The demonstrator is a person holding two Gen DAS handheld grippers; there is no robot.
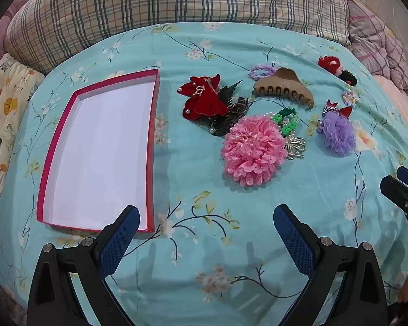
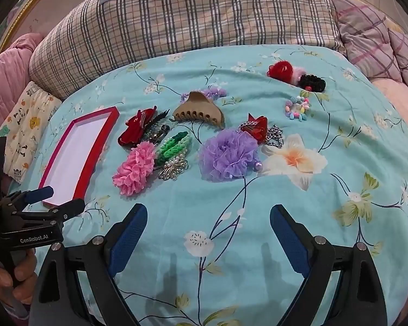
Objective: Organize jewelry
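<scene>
Both tools hang above the near edge of the bed, angled down at the sheet; the left gripper (image 1: 206,217) stands with its jaws spread wide and nothing between them, and the right gripper (image 2: 208,216) is in the same condition, wide and empty.

The red-rimmed box (image 1: 153,146) lies just ahead of the left gripper, its white floor bare; no item has been placed in it yet.

The jewelry lies in a loose pile to the right of the box; the pink ruffled flower (image 1: 251,152) rests against the green braided piece (image 1: 287,121) and the silver pearl brooch (image 1: 295,149); the red velvet bow (image 1: 205,99) overlaps a dark comb; the tan claw clip (image 1: 284,88) and the purple tulle flower (image 2: 227,154) sit further out.

Hazards, as judged from this layout: closing on the pink flower may drag the touching brooch along, since they overlap; soft ruffles compress and may slip from the pads; pressing low may pinch the floral sheet (image 1: 204,244) and shift the whole pile; a careless release may nudge the light box.
</scene>
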